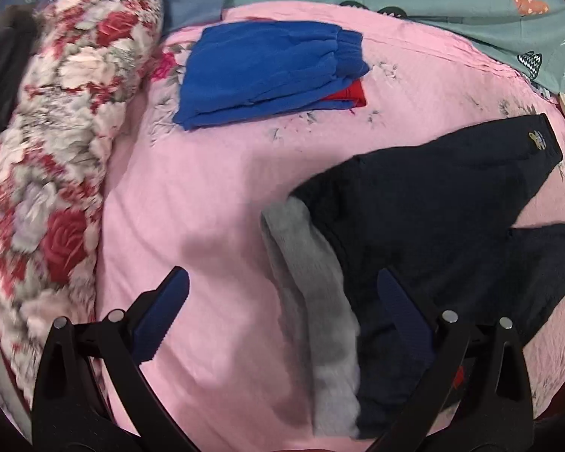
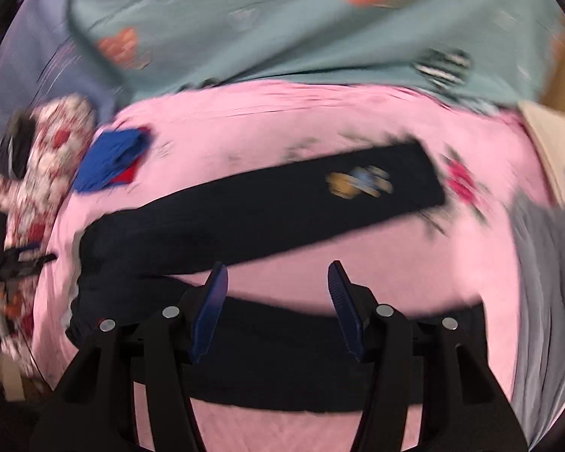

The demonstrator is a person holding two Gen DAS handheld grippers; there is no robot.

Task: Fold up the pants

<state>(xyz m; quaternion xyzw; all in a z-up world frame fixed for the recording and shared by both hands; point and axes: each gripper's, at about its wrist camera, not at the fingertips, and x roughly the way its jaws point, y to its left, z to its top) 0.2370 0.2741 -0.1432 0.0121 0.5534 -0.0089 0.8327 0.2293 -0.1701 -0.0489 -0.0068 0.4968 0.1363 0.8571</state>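
The dark navy pants [image 1: 433,218] lie spread on the pink sheet [image 1: 214,196], legs splayed apart, soft and thick with a pale fleecy lining turned out at one edge and a small embroidered badge [image 2: 359,182]. Both the left gripper [image 1: 282,312] and right gripper [image 2: 277,301] hang released above them, grasping nothing. That plush fabric looks liable to bunch or slip, so a shallow pinch might catch only one layer and leave a crooked fold.
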